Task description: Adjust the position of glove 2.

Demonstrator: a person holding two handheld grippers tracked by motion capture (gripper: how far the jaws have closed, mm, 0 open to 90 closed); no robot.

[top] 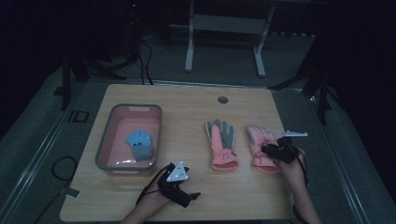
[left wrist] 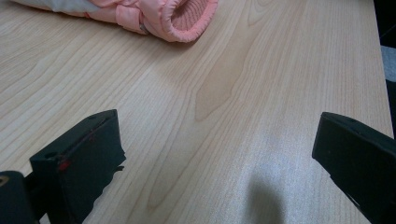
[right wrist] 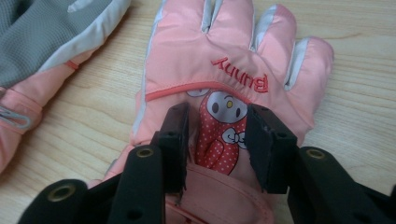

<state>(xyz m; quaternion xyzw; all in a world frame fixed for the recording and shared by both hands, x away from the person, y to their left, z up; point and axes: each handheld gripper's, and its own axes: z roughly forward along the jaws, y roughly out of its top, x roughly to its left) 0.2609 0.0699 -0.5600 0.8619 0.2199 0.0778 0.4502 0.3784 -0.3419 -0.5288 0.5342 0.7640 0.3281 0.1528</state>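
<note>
Pink glove (right wrist: pixel 219 88) lies flat, back side up, at the right of the table (top: pixel 187 107), fingers pointing away from the person, just beside a second pink glove (top: pixel 221 144) lying grey palm up. It is padded and puffy, with grey-white strips between the fingers, a cartoon bunny in a red dotted dress and the word "Bunny" stitched in red. Right gripper (right wrist: pixel 217 140) sits low over its cuff end, jaws partly open and straddling the bunny print, pads not yet pressing. Risk: the jaws may pinch only the slippery top layer, so the glove slides out or drags and nudges its neighbour. Left gripper (left wrist: pixel 215 154) rests wide open over bare wood, holding nothing. Pink basin (top: pixel 105 140) at left holds a small blue glove (top: pixel 140 143).
</note>
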